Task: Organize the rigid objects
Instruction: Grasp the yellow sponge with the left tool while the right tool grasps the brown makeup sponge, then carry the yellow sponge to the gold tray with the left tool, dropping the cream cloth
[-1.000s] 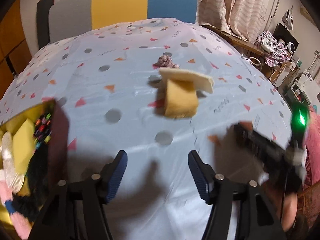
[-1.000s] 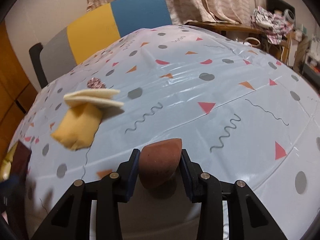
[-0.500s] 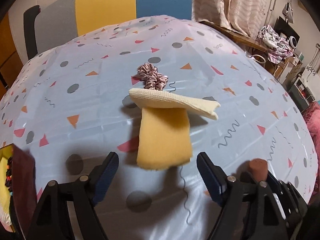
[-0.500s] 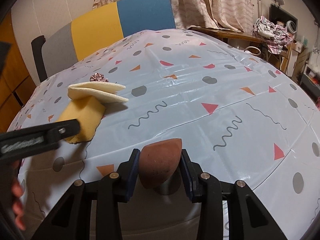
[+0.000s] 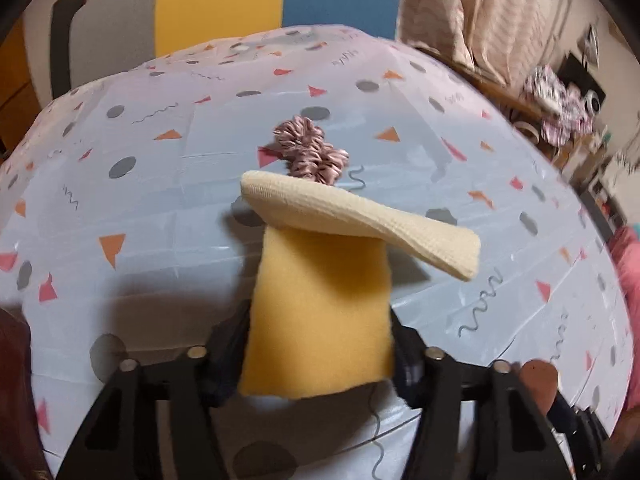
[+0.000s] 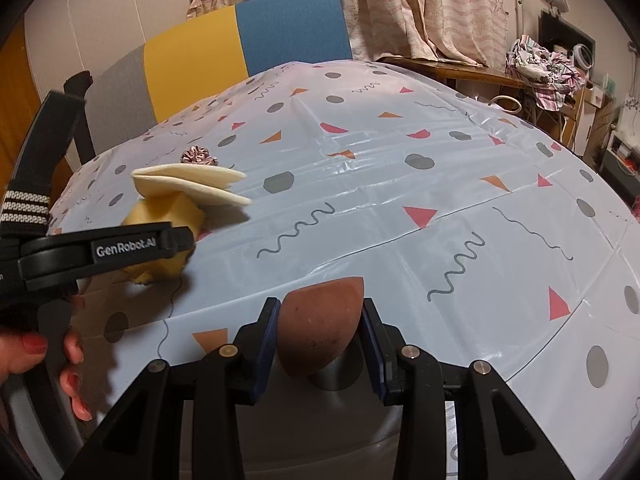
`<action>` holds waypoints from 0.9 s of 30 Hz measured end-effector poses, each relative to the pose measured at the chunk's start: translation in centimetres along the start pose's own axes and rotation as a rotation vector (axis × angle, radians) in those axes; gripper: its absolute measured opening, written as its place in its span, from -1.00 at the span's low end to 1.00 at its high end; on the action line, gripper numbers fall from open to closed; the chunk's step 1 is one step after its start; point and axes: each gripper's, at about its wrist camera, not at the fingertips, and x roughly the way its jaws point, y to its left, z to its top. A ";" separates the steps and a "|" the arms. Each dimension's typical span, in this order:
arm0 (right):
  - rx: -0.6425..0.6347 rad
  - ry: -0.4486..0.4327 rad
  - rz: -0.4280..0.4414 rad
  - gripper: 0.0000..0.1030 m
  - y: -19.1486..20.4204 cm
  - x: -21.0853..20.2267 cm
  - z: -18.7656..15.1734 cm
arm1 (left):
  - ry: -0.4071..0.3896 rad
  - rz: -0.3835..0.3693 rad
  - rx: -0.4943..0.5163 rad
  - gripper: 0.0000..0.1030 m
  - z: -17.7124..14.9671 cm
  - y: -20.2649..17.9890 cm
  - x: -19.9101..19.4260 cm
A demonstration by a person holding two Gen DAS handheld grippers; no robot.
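Observation:
A yellow sponge (image 5: 320, 320) lies on the patterned tablecloth (image 5: 160, 208) with a folded cream cloth (image 5: 360, 220) resting across its far end. A pink scrunchie (image 5: 310, 152) lies just behind them. My left gripper (image 5: 318, 344) has its fingers on both sides of the sponge's near end, jaws close against it. My right gripper (image 6: 320, 328) is shut on a brown egg-shaped makeup sponge (image 6: 320, 324), held low over the table's near side. In the right wrist view the left gripper (image 6: 100, 248) sits at the left by the yellow sponge (image 6: 168, 216).
A grey, yellow and blue chair back (image 6: 240, 52) stands behind the table. Curtains, a wooden side table and clutter (image 6: 544, 64) are at the far right. A dark red edge (image 5: 12, 380) shows at the far left of the left wrist view.
My left gripper has moved forward until its fingers flank the yellow sponge, and the jaws have narrowed onto it. The right gripper has stayed put, holding the makeup sponge.

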 end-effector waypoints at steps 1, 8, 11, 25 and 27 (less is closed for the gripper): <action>-0.001 -0.001 -0.001 -0.23 0.0 0.0 0.0 | 0.001 0.000 0.008 0.10 0.0 0.0 0.0; -0.012 -0.004 -0.013 -0.23 0.3 0.0 0.0 | 0.028 -0.004 0.033 0.04 -0.6 0.2 -0.8; -0.013 -0.006 -0.015 -0.23 0.2 0.0 -0.1 | 0.078 -0.029 0.010 0.04 -1.3 0.6 -1.7; -0.039 -0.009 -0.045 -0.23 0.8 0.0 -0.1 | 0.031 -0.100 0.038 0.04 -6.2 2.9 -11.0; -0.045 -0.011 -0.053 -0.23 0.9 0.0 -0.1 | 0.010 -0.099 0.034 0.04 -7.0 3.8 -12.6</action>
